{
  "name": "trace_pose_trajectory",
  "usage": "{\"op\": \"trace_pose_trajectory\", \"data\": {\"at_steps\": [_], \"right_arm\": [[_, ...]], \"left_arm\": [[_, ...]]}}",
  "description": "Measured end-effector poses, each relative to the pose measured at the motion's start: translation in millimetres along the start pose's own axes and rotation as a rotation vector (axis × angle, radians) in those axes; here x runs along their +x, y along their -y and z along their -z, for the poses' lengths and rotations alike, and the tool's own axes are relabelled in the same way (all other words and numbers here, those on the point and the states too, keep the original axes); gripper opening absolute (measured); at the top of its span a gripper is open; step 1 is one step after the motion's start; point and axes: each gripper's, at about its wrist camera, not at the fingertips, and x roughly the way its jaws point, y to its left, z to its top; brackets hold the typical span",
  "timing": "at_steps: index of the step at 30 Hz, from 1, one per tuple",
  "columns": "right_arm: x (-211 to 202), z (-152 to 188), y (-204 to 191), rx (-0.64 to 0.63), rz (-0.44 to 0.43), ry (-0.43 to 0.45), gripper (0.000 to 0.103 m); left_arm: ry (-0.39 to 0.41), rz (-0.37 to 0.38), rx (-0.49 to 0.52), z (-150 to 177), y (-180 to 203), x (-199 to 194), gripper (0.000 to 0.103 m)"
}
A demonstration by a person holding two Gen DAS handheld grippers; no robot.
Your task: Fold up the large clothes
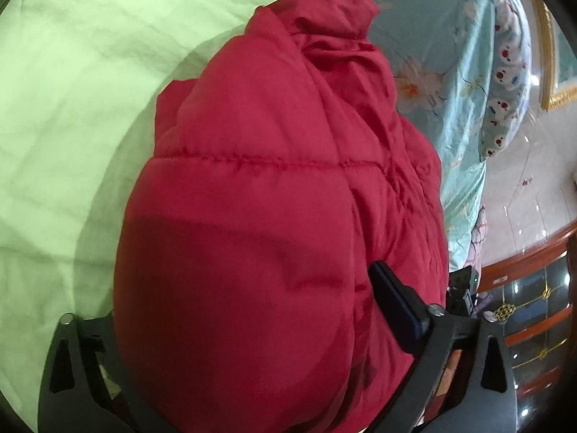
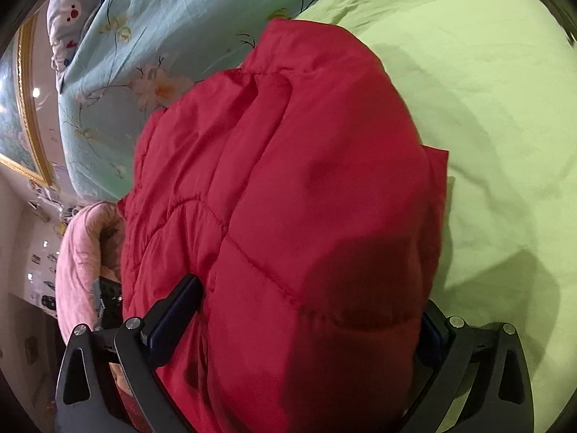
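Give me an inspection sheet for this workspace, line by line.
Surface: wrinkled light green sheet.
Job's things: red puffer jacket, bunched between both grippers.
Clutter: pink fabric bundle beside the jacket.
Grippers: left hand-held gripper and right hand-held gripper each closed on the jacket's padding.
Cables: nothing seen.
Surroundings: floral teal bedding, gold-framed picture, wooden glass-front cabinet.
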Motion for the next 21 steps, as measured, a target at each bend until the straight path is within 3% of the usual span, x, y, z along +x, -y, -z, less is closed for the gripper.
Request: {"op": "trace_pose_trajectory", "data": {"at_steps": [2,8,12,21], "right_arm": [[0,1,0,0.002,-0.007,0.005,0.095],[-9,8,-1,0.025,-0.064,0.024,0.062],[-20,13,-12,0.015,-0.080,0.040,0.046],[-60,50,-36,-0.023,-0.085,0.016,0.040]], "left_arm": [[0.015,0.004,0.014,2,1,-2,0.087],[0.052,0.007,0.078,6,17,-16,0.059],[0.078,0.002,0.124,11,36,-28,0.050],[0.091,0.023,0.204,60,66,-79,0.047]]}}
